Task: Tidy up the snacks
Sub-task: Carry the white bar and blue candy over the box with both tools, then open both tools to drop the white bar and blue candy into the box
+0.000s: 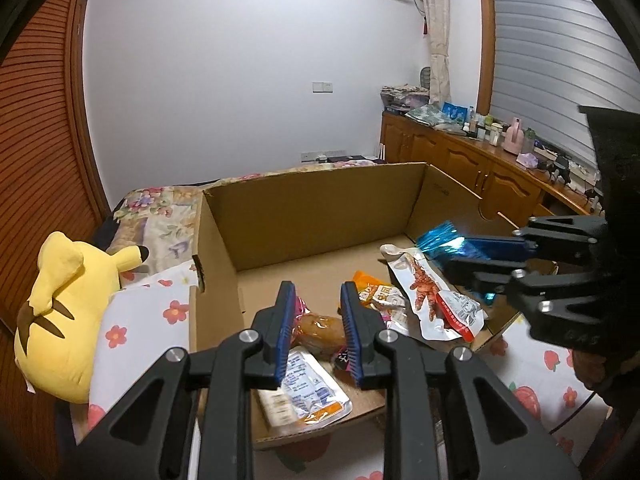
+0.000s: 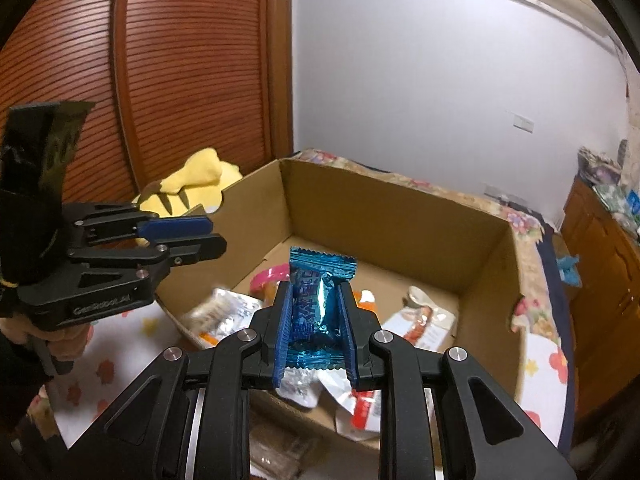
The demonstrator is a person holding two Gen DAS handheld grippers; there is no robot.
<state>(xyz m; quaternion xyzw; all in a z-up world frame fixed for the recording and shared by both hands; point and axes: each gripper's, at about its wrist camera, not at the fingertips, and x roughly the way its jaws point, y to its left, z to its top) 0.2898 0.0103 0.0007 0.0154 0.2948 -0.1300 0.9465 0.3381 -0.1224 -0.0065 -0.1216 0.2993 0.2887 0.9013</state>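
My right gripper (image 2: 316,320) is clamped on a blue foil snack packet (image 2: 320,304): the pads press on its two long sides, and its crimped top edge sticks out past the fingertips. I hold the packet in the air over the open cardboard box (image 2: 400,216), above the snacks already lying on its floor. From the left wrist view the packet hangs near the box's right-hand wall.

My left gripper (image 1: 320,320) holds nothing. Its jaws are drawn narrow, close to shut, and it points down into the near part of the box. In the right wrist view it sits off to the left over the box's near corner, and my hand (image 2: 60,344) is wrapped round its handle.

Inside the box, straight below the left gripper, lies a brown snack in a clear wrapper with pink ends (image 1: 320,328), and nearer to me a white packet with blue print (image 1: 304,396). Further right lies a long white packet showing a reddish chicken foot (image 1: 428,300), with an orange-and-white packet (image 1: 376,292) between it and the brown one — they overlap at the edges.

The box stands on a bed covered by a white sheet with red flowers (image 1: 140,328). A yellow plush toy (image 1: 68,312) lies on the bed just beside the box's left wall. A wooden cabinet (image 1: 460,160) cluttered with bottles runs along the far right.
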